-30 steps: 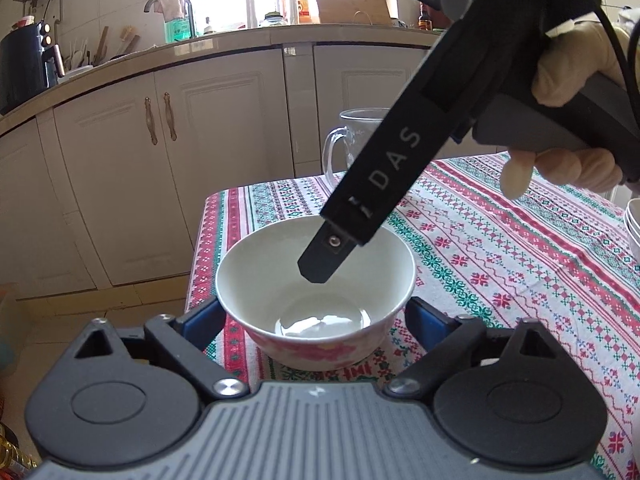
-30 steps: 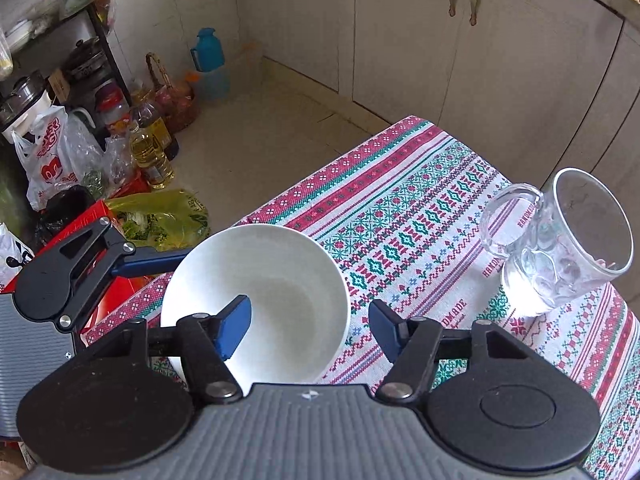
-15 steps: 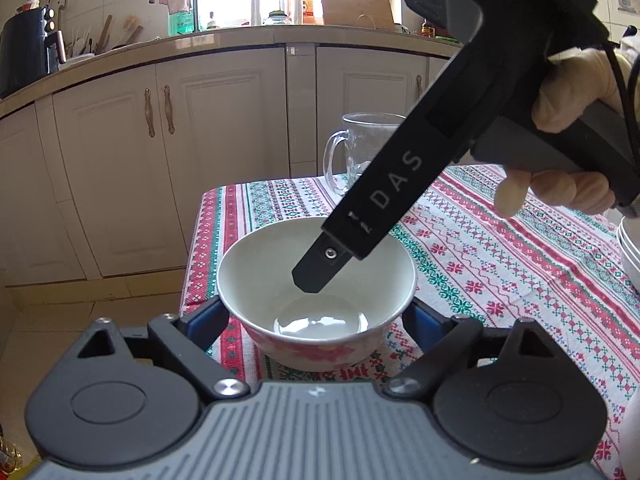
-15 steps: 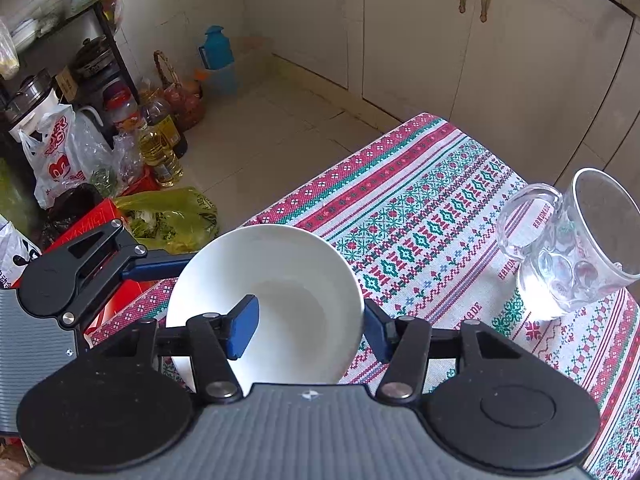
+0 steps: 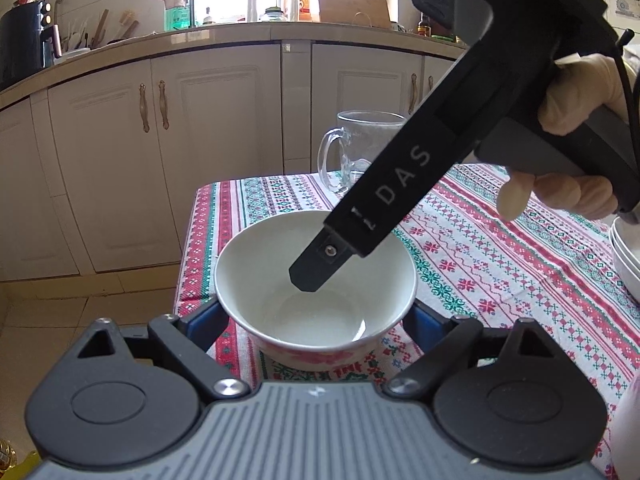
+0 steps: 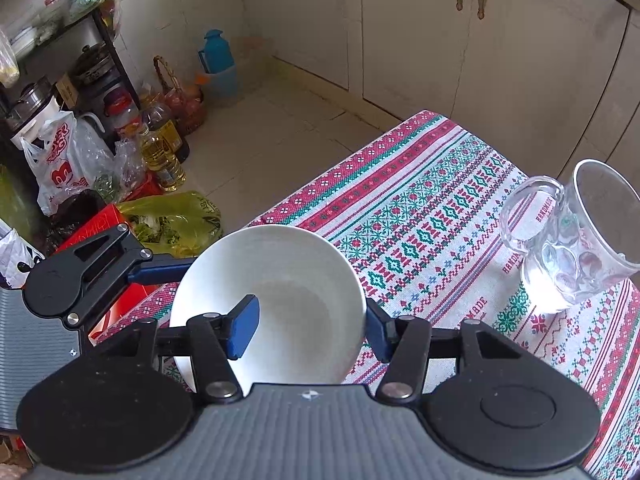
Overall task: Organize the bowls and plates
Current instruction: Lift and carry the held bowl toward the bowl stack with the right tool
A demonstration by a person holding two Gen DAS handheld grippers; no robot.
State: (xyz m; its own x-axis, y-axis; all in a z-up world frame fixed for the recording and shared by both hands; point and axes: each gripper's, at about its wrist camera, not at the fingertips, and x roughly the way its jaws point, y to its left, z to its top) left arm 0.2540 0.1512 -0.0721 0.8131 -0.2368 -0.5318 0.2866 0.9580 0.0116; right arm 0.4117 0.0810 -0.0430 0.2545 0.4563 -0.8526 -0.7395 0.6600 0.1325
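A white bowl (image 5: 316, 280) sits near the tablecloth's corner (image 6: 420, 216), a glass mug (image 6: 576, 240) well apart behind it. The left gripper (image 5: 316, 320) is spread wide around the bowl; the right gripper (image 6: 308, 328) straddles its rim, one finger inside, jaws parted. More stacked bowls (image 5: 626, 252) sit right of it.

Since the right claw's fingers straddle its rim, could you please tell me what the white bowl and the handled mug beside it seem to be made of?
The white bowl looks like glazed ceramic: opaque, glossy, with a sheen inside and a red pattern outside.

The mug looks like clear glass, possibly plastic: the tablecloth shows through its dimpled wall.
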